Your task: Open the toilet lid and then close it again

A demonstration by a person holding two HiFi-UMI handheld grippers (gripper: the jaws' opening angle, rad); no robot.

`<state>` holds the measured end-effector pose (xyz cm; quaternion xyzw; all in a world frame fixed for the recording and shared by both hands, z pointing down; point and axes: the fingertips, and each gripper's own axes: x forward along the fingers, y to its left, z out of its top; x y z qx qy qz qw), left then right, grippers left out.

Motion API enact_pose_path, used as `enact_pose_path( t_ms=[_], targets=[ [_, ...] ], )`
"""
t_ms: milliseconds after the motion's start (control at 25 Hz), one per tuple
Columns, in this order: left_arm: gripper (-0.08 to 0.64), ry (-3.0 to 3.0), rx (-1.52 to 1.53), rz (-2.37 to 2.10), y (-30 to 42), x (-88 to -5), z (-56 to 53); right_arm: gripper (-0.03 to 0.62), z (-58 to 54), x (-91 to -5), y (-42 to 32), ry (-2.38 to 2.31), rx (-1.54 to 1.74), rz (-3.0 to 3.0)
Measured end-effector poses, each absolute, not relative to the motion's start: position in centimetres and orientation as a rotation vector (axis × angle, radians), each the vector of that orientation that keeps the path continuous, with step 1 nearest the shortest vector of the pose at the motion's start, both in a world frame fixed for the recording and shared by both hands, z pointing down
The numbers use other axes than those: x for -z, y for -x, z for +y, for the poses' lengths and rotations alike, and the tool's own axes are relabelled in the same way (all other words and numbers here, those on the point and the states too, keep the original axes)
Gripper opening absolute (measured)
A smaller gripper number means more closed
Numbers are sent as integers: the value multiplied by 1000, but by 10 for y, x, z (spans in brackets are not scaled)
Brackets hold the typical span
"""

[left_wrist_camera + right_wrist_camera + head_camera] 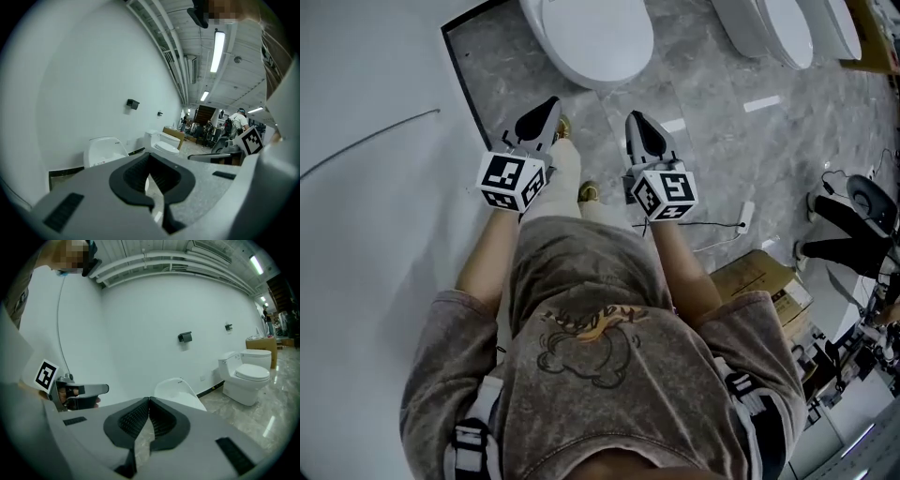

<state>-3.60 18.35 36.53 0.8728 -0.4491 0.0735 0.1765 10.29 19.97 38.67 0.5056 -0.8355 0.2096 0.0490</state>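
A white toilet (591,37) stands against the wall at the top of the head view, and from above its lid looks down. It also shows ahead of both sets of jaws as the toilet (105,150) and the toilet (180,392). My left gripper (546,111) and right gripper (639,122) are held side by side in front of the person's body, short of the toilet and touching nothing. Both point toward it. The left gripper (150,154) is shut with nothing in it. The right gripper (149,399) is shut and empty too.
A second white toilet (778,28) stands to the right along the same wall. The white wall (375,187) runs close on the left. A cardboard box (769,281), a power strip with cable (742,217) and black equipment (853,225) lie at the right on the grey marble floor (722,122).
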Motion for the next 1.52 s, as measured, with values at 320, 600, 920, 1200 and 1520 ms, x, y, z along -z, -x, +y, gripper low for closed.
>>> enact_pose_path(
  t_ms=[320,600,920,1200,1520],
  targets=[
    [5,-2432,-303,-1231,28,-503,114,28,133,-517,-88,-1518,-685,-2475],
    [5,-2392,-379,-1210,25,-633,94,28,119,-646,-75,-1459,-775,-2421],
    [5,-2347,-404,-1191,9,-750,72,28,101,-763,-82,-1489,-851,-2338],
    [5,-2365,-436,-1156,-5,-790,53,28,86,-797,-80,-1510,-883,-2310],
    [5,-2390,-441,-1133,-2,-793,42,27,70,-794,-78,-1548,-860,-2299]
  ],
)
